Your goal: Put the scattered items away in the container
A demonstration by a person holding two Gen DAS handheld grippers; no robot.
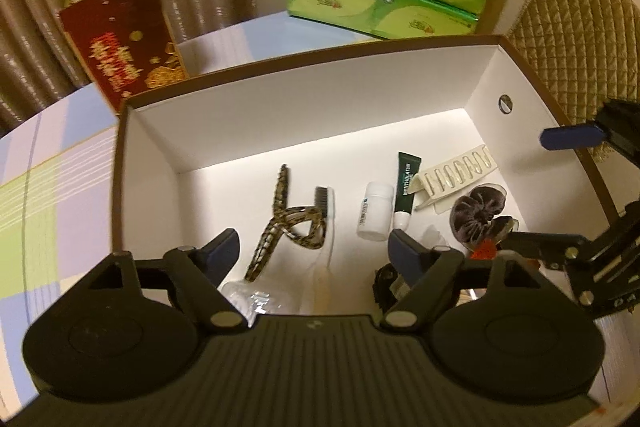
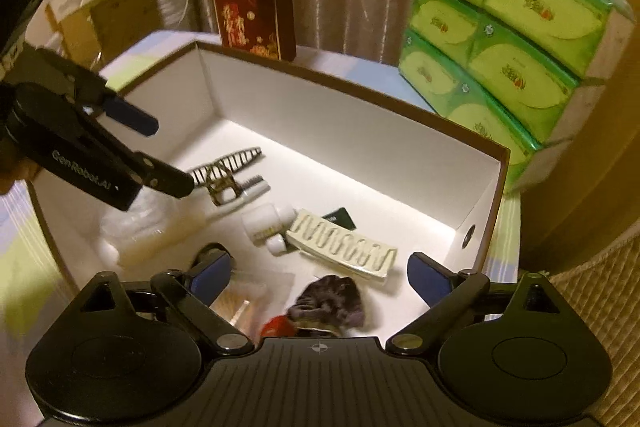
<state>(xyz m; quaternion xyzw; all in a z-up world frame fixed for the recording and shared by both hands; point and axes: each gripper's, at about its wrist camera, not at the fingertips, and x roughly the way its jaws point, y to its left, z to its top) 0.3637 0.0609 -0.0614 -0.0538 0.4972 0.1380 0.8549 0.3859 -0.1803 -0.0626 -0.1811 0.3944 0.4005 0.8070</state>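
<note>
Container: open white box with brown rim. Lying on its floor: tortoiseshell hair clip overlapping a white toothbrush; white bottle on its side, beside a dark green tube; blister strip near the right wall; dark purple scrunchie; clear plastic bag.

My right gripper hangs wide open over the box at the bottom of the frame. Inside I see a hair clip, a small bottle, a pill strip and a dark scrunchie (lower centre). My left gripper reaches in from the left.
</note>
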